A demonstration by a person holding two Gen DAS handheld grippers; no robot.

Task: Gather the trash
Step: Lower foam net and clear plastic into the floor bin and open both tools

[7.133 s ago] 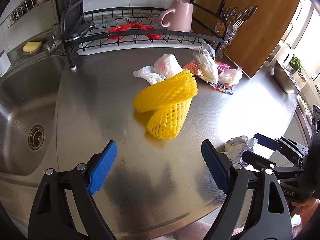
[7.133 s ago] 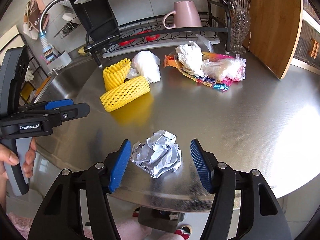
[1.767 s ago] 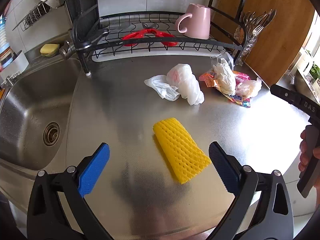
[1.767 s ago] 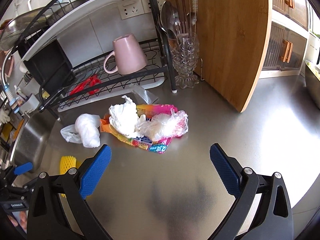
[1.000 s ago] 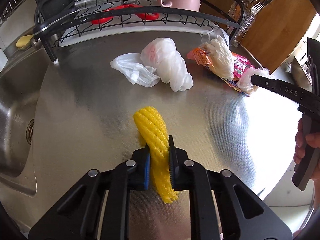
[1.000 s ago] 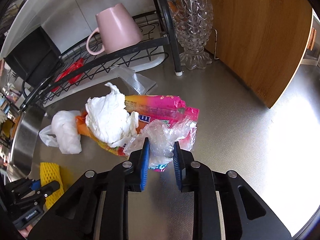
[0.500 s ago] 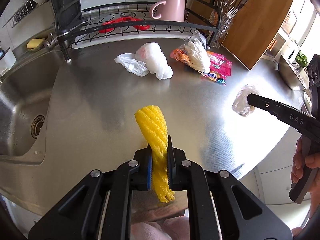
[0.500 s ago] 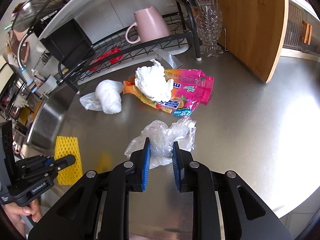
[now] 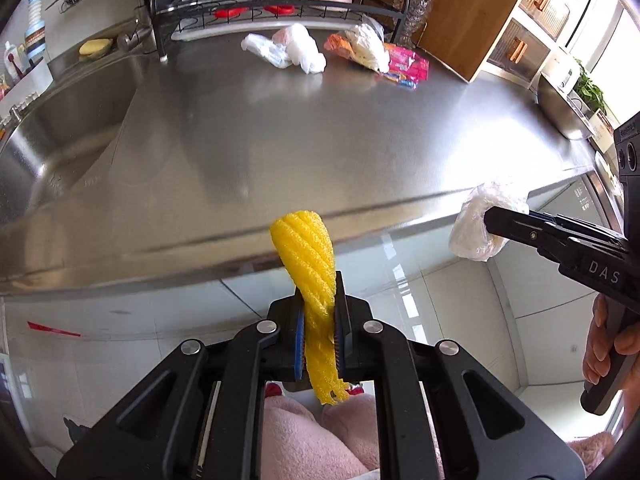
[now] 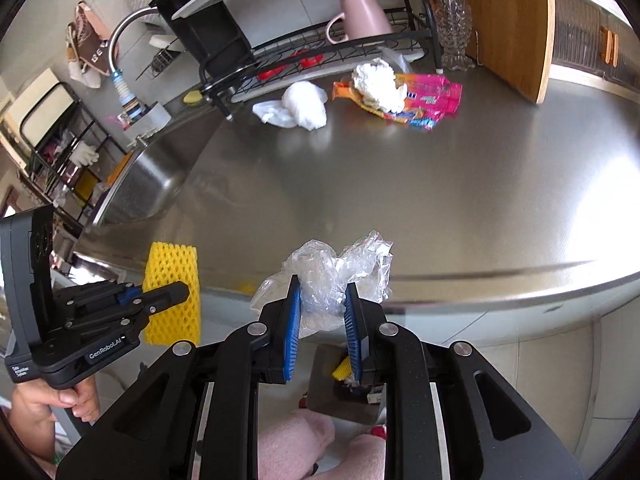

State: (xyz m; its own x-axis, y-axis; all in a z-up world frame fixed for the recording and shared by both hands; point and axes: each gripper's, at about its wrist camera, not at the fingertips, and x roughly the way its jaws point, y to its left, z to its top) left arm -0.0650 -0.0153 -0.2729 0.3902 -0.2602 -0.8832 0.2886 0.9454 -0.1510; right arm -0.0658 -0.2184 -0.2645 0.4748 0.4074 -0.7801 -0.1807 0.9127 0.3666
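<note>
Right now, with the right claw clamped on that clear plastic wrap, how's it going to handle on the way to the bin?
Likely very light and floppy: the clear plastic wrap bunches loosely above the right claw and keeps no shape. It looks thin and glossy, so it may slip if the grip eases. Probably not fragile. The yellow foam net in the left claw seems springier; it stands up unsupported.

Both grippers are matte black with silver screws and ribbed blue pads (image 10: 294, 320); white "GenRobot.AI" and "DAS" lettering; bare-skinned hands.

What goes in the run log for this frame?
left gripper: shut on yellow foam net | right gripper: shut on clear plastic bag | both past counter edge
</note>
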